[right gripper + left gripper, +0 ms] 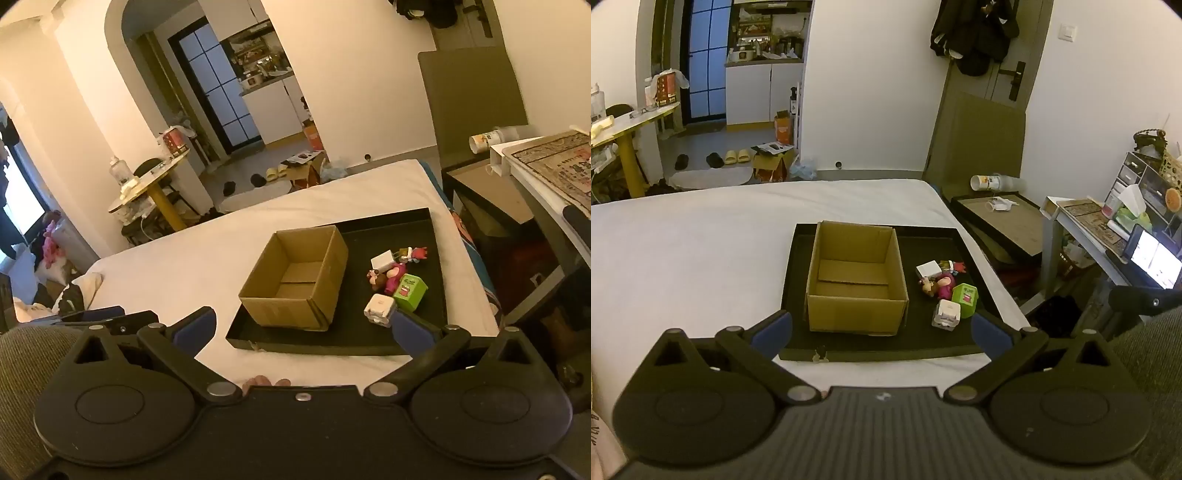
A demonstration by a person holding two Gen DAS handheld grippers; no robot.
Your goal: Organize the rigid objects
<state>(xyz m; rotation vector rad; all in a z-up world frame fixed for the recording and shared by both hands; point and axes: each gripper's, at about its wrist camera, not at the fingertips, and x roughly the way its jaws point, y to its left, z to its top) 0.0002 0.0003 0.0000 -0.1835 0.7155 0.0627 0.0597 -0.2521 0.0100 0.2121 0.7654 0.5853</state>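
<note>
An open, empty cardboard box (855, 278) (295, 278) stands on a black tray (849, 347) (332, 345) on the white bed. To its right on the tray lies a cluster of small toys: a white cube (946, 313) (380, 309), a green box (965, 294) (409, 291), a pink figure (943, 286) (391, 280), a small white box (928, 270) (384, 259) and a red figure (956, 266) (415, 254). My left gripper (882, 328) hangs open before the tray's near edge, holding nothing. My right gripper (303, 328) is open too, its right pad (410, 330) just short of the white cube.
The bed's right edge (982, 254) drops to a low table (1001, 218) and a cluttered desk (1108, 229). Plain white sheet (701, 258) spreads left of the tray. Fingertips of a hand (266, 380) show under the right gripper, a sleeve (26, 369) at lower left.
</note>
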